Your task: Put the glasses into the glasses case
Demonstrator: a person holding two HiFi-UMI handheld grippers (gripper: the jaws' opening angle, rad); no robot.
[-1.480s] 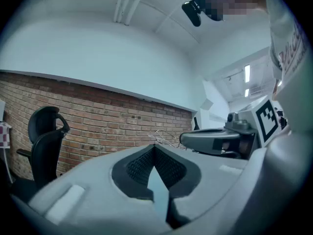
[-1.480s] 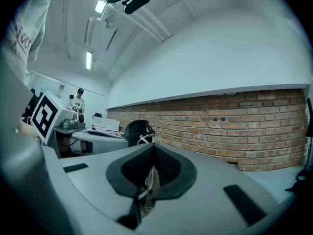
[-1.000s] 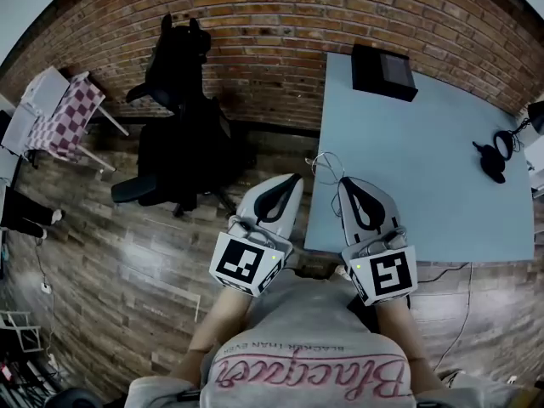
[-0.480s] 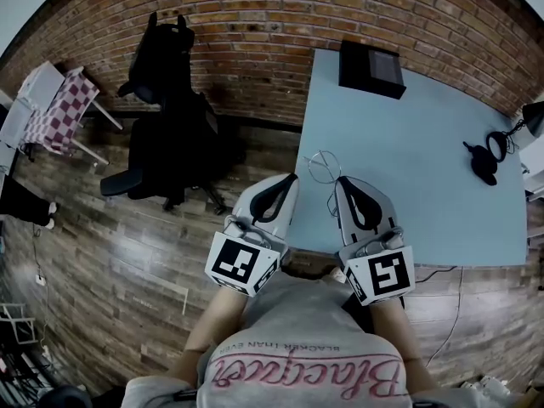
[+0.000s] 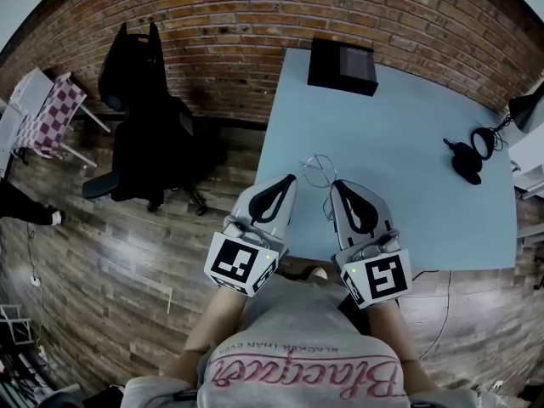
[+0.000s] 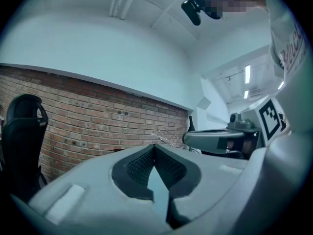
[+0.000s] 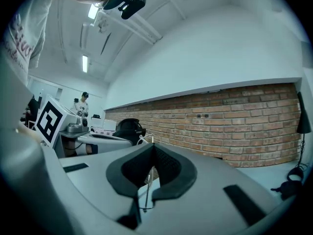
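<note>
Thin wire-framed glasses (image 5: 319,170) hang over the near left part of the light blue table (image 5: 408,185). My right gripper (image 5: 333,183) is shut on one temple arm, and in the right gripper view that thin arm (image 7: 145,185) runs down between the closed pads. My left gripper (image 5: 291,178) is beside it on the left, shut with nothing in it, its tips over the table's left edge. The left gripper view shows the glasses (image 6: 168,138) just beyond the closed jaws. A black glasses case (image 5: 342,66) sits at the table's far left corner by the brick wall.
A black office chair (image 5: 140,134) stands on the wood floor to the left, with a checkered chair (image 5: 51,113) further left. Black corded items (image 5: 467,155) and a lamp (image 5: 527,104) lie at the table's right side.
The whole view has shifted so the table and case now lie further left and nearer. Both grippers keep their pose, and the right still holds the glasses.
</note>
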